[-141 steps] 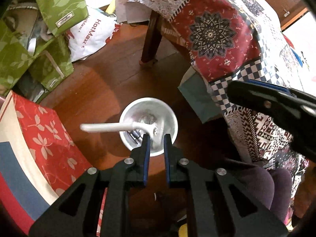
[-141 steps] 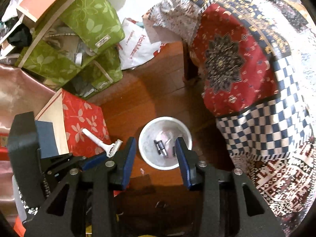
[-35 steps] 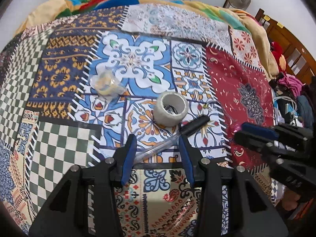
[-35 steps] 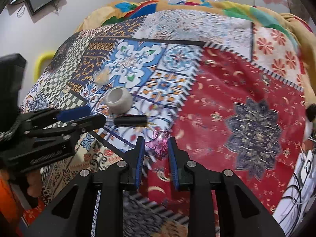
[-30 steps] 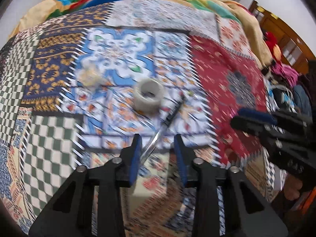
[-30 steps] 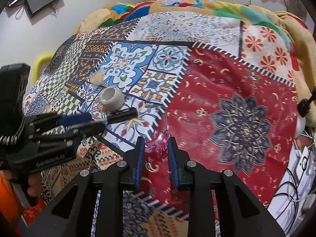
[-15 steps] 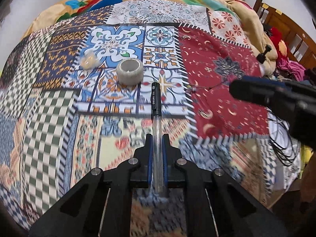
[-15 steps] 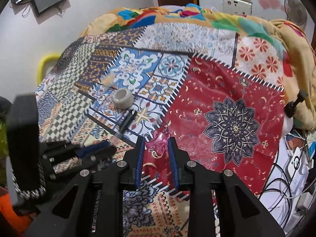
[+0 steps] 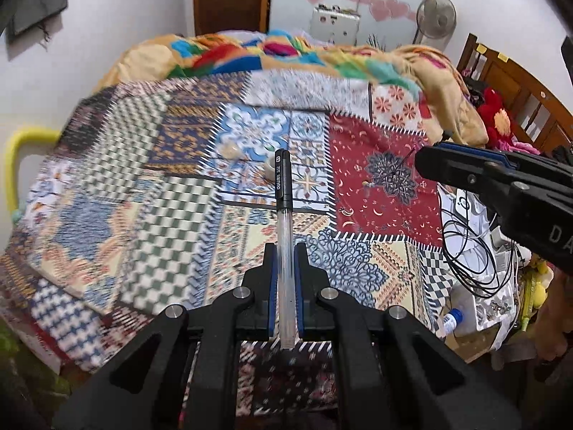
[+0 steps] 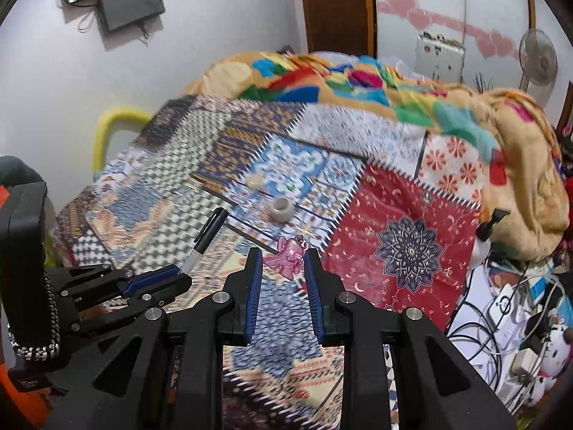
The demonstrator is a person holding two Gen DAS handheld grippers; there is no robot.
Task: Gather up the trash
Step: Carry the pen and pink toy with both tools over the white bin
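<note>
Left jaws clamping pen [image 9: 284,215], cap pointing forward, right jaws pinching pink wrapper [image 10: 288,256]

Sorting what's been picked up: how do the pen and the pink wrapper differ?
The pen is long, straight and rigid, clear-barrelled with a black cap; the pink wrapper is small, crumpled and translucent. The pen is clamped in the left tool, the wrapper in the right tool. Both are held above the bed quilt.

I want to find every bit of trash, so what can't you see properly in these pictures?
- Grey tape roll: left wrist view, mostly hidden behind the clear black-capped pen.
- Small pale crumpled lump: both views, too small and blurred to identify.
- Patchwork quilt at left: blurred.
- Pink crinkly wrapper: left wrist view, not visible.
</note>
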